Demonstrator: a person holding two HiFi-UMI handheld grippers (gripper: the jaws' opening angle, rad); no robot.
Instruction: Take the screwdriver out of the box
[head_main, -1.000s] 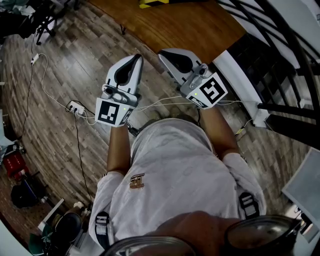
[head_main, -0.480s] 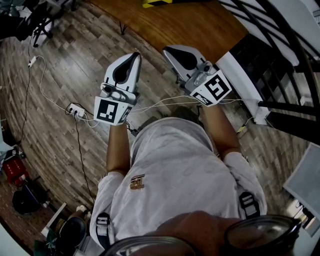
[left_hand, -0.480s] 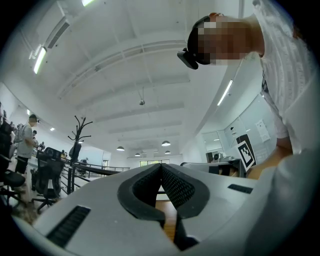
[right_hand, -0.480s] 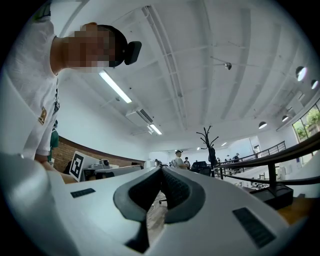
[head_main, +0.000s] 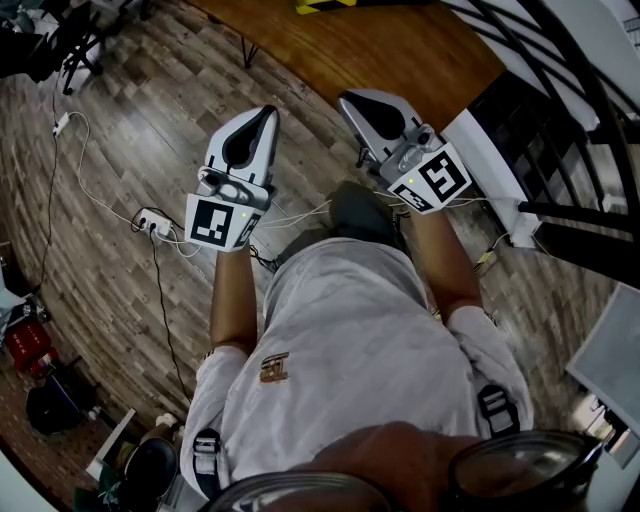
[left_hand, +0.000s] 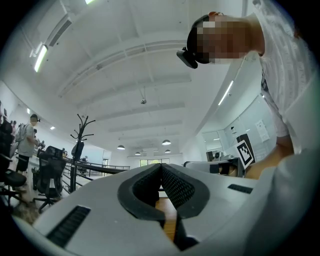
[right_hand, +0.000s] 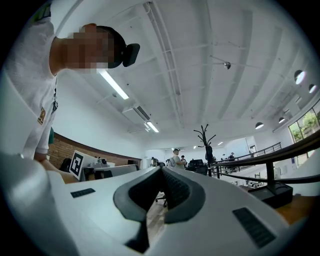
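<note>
Two tools, the left tool (head_main: 267, 114) and right tool (head_main: 352, 100), hang at waist height with jaws pressed together on nothing — neither box nor screwdriver in view — and cables (head_main: 95, 190) on the floor (head_main: 130, 90) near the counter (head_main: 400, 50) could trip a step.

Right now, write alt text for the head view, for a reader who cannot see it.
Seen from above, a person in a white shirt holds the left claw and right claw out in front, both shut and empty, over a wood-plank floor. A wooden table crosses the top, and a white power strip lies on the floor at left.
</note>
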